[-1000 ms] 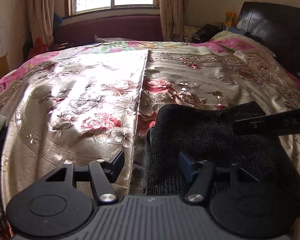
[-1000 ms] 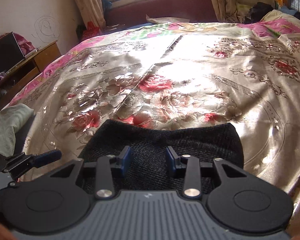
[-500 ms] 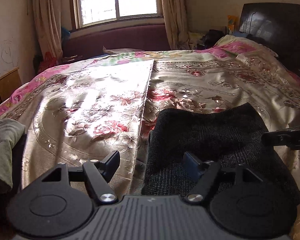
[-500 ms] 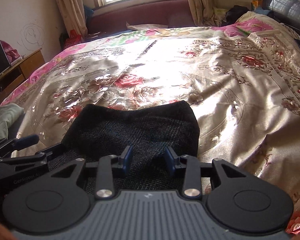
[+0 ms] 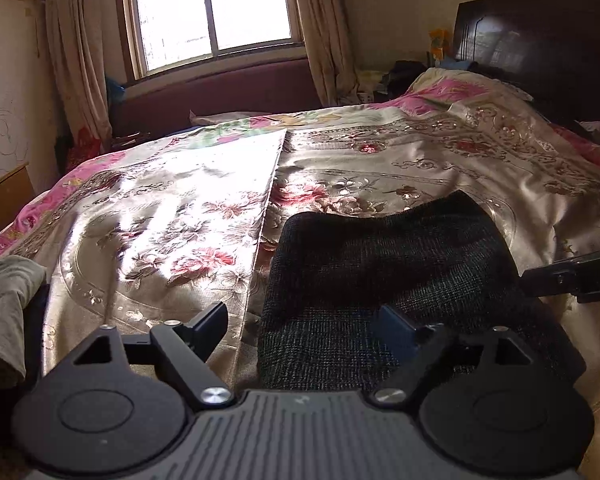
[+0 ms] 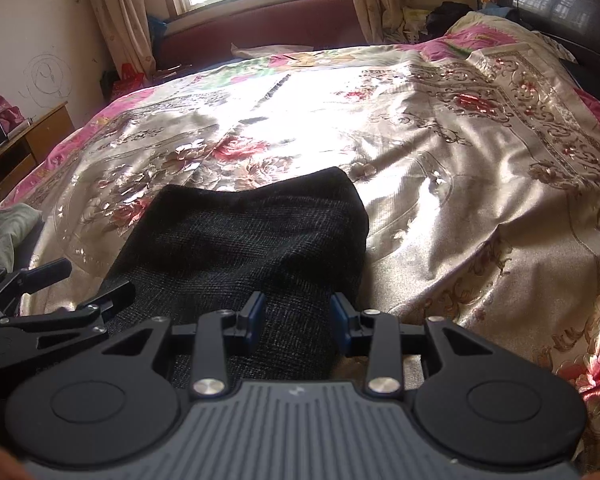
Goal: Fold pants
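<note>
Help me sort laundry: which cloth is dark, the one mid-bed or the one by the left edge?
The mid-bed one: the pants, black knit, folded on the floral bedspread. The cloth by the left edge is pale grey-green.

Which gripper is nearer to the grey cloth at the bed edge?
Left. The left gripper, jaws opening, sits beside the grey cloth; the right gripper is farther, over the black pants.
</note>
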### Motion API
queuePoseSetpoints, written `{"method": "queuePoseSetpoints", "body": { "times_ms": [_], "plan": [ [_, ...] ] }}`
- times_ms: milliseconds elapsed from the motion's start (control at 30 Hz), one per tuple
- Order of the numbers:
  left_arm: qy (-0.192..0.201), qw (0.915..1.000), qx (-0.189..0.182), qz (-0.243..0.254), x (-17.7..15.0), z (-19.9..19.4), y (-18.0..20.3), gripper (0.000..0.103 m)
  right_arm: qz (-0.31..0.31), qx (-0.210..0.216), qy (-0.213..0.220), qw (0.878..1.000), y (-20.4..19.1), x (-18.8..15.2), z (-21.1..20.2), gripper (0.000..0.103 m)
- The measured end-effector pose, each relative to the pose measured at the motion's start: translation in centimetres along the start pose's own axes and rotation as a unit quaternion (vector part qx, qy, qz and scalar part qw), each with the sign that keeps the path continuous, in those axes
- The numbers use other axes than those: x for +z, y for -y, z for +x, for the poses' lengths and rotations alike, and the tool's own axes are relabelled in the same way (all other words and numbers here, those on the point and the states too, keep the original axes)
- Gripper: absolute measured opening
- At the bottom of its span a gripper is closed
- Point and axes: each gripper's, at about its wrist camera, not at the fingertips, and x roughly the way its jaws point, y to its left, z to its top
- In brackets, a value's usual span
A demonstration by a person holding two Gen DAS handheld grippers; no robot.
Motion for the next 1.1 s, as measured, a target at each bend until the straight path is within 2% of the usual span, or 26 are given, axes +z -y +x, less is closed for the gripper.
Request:
{"method": "queuePoseSetpoints", "body": {
  "times_ms": [267, 667, 833, 1100],
  "plan": [
    [0.003, 1.0000, -0.007, 0.001, -0.2, 0.0, 0.1, 0.103, -0.002, -0.003, -0.004, 1.000, -0.2, -0.4, 0.0, 0.037],
    [-0.006, 0.9999, -0.011, 0.001, -0.6, 0.3, 0.4, 0.103, 0.007, -0.004, -0.007, 1.000, -0.4, -1.6, -0.6, 0.037],
    [-0.017, 0.9996, -0.022, -0.002, -0.6, 0.2, 0.8, 0.103, -0.002, 0.003, -0.015, 1.000, -1.3, -2.2, -0.6, 0.038],
    [-0.022, 0.9994, -0.023, 0.010, -0.6, -0.3, 1.7, 0.103, -0.032, -0.008, -0.006, 0.999, -2.6, -2.9, -1.1, 0.041]
  ]
}}
